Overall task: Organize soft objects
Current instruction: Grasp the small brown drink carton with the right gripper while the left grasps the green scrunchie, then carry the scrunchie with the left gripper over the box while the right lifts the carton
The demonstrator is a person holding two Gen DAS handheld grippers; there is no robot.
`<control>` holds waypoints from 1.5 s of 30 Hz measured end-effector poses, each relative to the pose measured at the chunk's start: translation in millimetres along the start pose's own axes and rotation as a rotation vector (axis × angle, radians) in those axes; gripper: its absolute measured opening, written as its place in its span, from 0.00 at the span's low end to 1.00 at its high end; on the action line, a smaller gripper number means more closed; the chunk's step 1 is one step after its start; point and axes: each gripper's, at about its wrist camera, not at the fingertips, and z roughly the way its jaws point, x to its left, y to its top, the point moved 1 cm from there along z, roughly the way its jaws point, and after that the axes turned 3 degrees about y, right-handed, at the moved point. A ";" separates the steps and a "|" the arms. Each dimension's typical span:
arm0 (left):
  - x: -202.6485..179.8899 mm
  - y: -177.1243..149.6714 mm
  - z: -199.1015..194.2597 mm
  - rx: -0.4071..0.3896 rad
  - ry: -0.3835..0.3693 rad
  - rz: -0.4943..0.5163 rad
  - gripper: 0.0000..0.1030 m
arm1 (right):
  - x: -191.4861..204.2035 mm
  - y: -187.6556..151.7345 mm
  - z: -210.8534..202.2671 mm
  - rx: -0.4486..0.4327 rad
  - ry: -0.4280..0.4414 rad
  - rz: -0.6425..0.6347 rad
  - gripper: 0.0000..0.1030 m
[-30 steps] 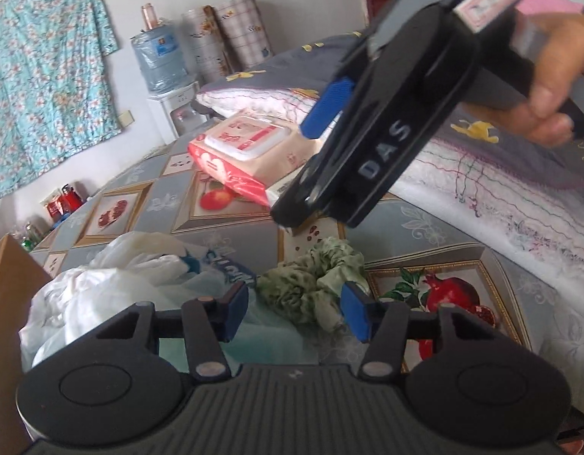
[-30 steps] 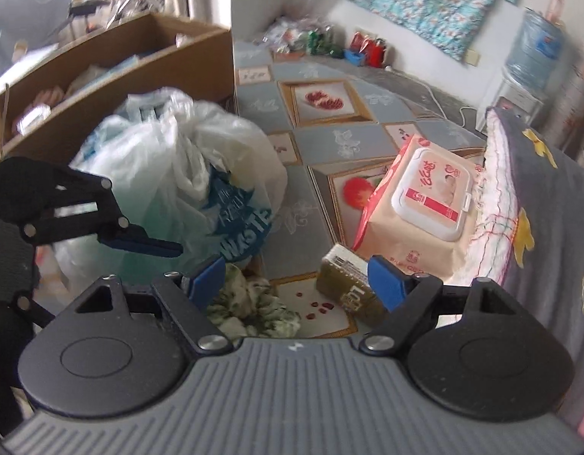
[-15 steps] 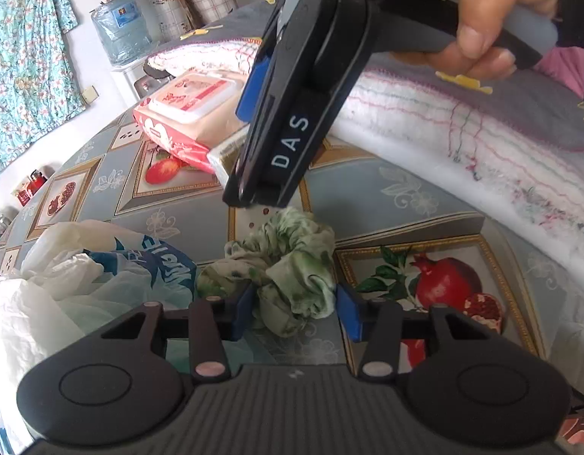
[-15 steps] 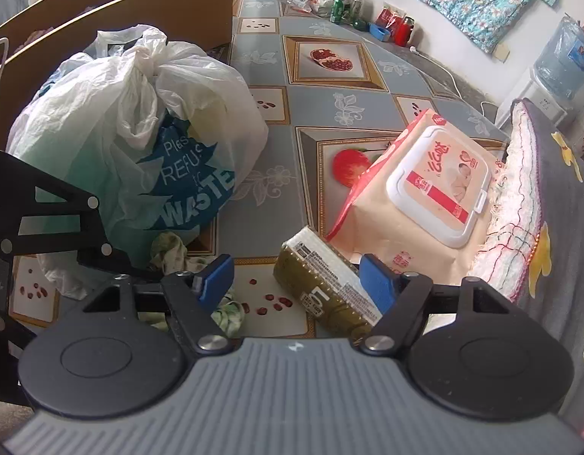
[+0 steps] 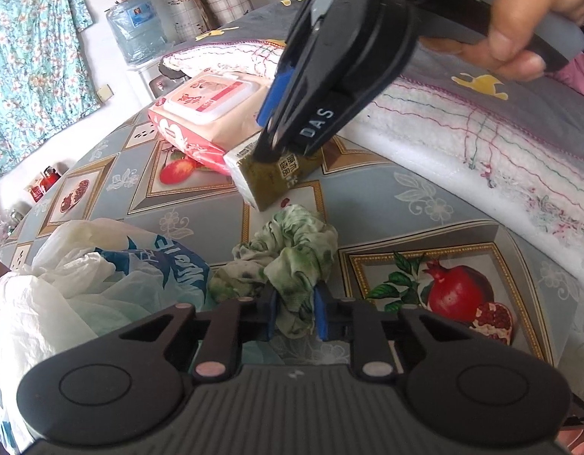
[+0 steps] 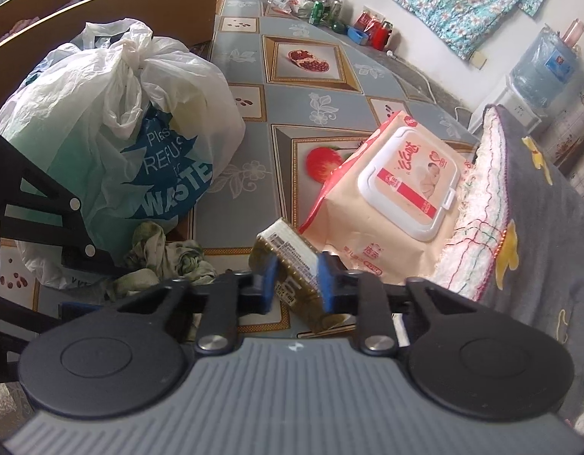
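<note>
Here the left gripper (image 5: 295, 313) is closing, its blue pads pinching the crumpled green scrunchie (image 5: 292, 261) on the patterned floor mat (image 5: 424, 197); the right gripper (image 6: 296, 281) is closing on a boxy olive tissue pack (image 6: 292, 265). Only the right view shows the knotted plastic bag (image 6: 113, 132)'s "WASTE" print
</note>
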 end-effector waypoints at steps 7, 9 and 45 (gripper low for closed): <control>-0.8 0.6 -18.6 -0.036 0.020 -0.010 0.17 | 4.4 -9.8 -17.2 -0.031 -0.027 0.063 0.00; -0.3 0.7 -24.6 -0.046 0.026 -0.014 0.17 | 4.4 -11.9 -25.3 -0.040 -0.029 0.086 0.00; 190.4 -173.4 -282.2 -0.282 0.410 -0.646 0.17 | 151.1 143.2 -180.5 -0.367 0.020 -0.047 0.10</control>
